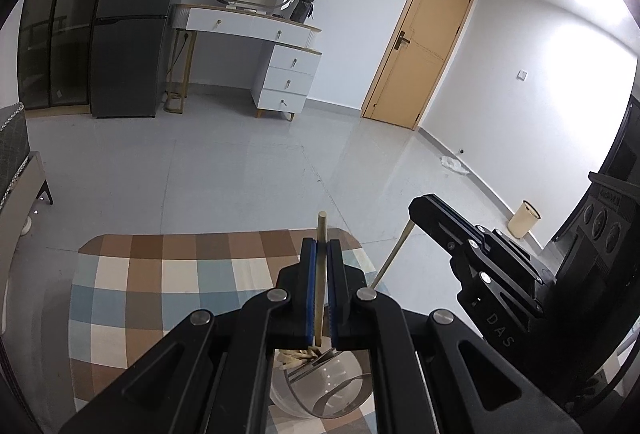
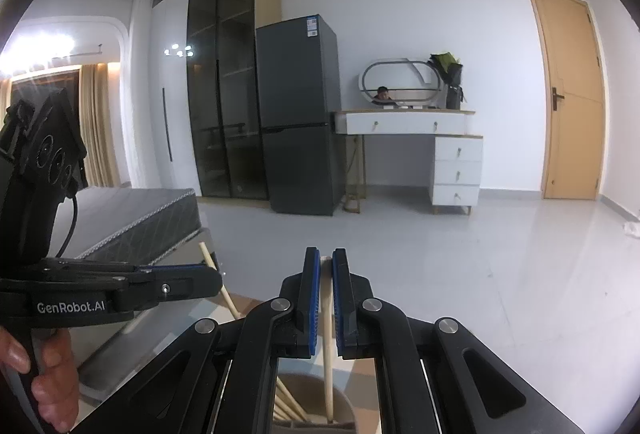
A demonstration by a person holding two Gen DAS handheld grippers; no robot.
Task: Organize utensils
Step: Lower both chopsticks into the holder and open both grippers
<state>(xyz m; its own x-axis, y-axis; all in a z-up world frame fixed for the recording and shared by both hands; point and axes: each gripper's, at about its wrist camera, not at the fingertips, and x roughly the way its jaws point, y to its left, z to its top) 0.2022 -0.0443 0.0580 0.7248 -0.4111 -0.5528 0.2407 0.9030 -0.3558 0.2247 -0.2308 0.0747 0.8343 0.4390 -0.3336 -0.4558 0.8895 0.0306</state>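
Observation:
In the left wrist view my left gripper (image 1: 321,246) is shut on an upright wooden stick (image 1: 320,274); its lower end reaches into a clear glass holder (image 1: 320,390) with several utensils, standing on the checked tablecloth (image 1: 160,294). My right gripper (image 1: 416,211) shows at the right, holding a second slanted stick (image 1: 394,254). In the right wrist view my right gripper (image 2: 326,258) is shut on a pale wooden stick (image 2: 328,346) that runs down into the holder (image 2: 316,406). The left gripper (image 2: 214,274) is at the left, clamped on its stick (image 2: 230,302).
Checked cloth covers the small table. Beyond lie grey floor tiles, a dark fridge (image 2: 300,113), a white dressing table with drawers (image 1: 272,53), a wooden door (image 1: 424,41), a cream bin (image 1: 524,224) and a bed (image 2: 132,222).

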